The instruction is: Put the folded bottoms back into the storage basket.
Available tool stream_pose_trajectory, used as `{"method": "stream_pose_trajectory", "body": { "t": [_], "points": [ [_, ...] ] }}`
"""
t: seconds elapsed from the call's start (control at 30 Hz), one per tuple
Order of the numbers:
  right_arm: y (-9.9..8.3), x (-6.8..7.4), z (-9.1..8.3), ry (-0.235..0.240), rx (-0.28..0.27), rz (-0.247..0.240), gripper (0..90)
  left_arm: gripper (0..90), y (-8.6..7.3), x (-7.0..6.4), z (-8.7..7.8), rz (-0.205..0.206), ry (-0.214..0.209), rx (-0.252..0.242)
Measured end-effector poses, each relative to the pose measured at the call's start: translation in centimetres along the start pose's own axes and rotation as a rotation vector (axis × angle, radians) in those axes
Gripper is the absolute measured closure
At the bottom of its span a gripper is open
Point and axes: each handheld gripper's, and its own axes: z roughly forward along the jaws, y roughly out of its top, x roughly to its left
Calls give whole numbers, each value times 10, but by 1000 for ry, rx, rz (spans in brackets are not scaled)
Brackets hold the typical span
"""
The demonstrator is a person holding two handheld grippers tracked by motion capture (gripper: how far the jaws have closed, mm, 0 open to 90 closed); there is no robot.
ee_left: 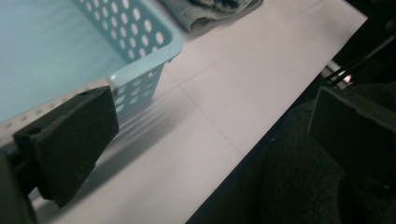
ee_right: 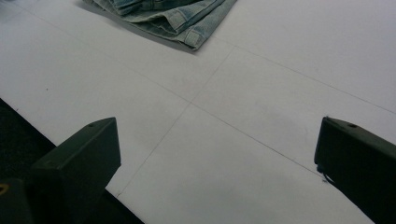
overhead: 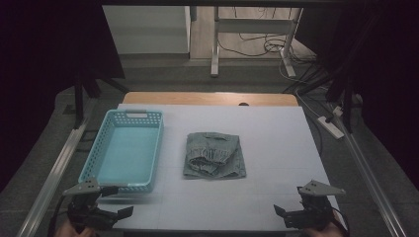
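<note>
We are at the starting position: nothing is held, and both tools rest at the near edge of the table (overhead: 276, 197). The left gripper (overhead: 106, 201) sits at the near left corner, just in front of the near wall of the blue basket (overhead: 148, 118); its jaws stand wide apart with nothing between them. The right gripper (overhead: 289, 212) sits at the near right corner, jaws likewise wide and empty, over bare white table surface.

The folded denim garment (overhead: 215, 155) lies flat near the middle of the table, just to the right of the basket and apart from it. In the right gripper view the garment (ee_right: 173, 14) lies ahead of the jaws, its hemmed corner toward the tool. In the left gripper view the basket (ee_left: 140, 42) lies just beyond the left jaw, with an edge of the garment (ee_left: 210, 9) behind it.

We judge the work in hand to be the transfer of the garment into the basket, with the approach not yet begun. The next move calls for:

1. Advancing both grippers from the near edge toward the garment's near side.
2. Lowering the jaws flat to the table so one jaw slides beneath the fold.
3. Closing on all layers together, so the fold holds during the lift.

The basket interior appears empty.
</note>
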Motion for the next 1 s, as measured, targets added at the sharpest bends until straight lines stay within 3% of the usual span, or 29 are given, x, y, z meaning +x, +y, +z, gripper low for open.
{"method": "stream_pose_trajectory", "body": {
  "t": [0.2,0.53,1.0],
  "points": [
    [0,0,0,1,1,0,5,0,7,-4,8,45,22,1],
    [0,0,1,5,5,-3,5,0,19,-5,23,53,0,-8],
    [0,1,2,9,12,-14,6,0,35,-8,41,83,26,13]
  ]
}}
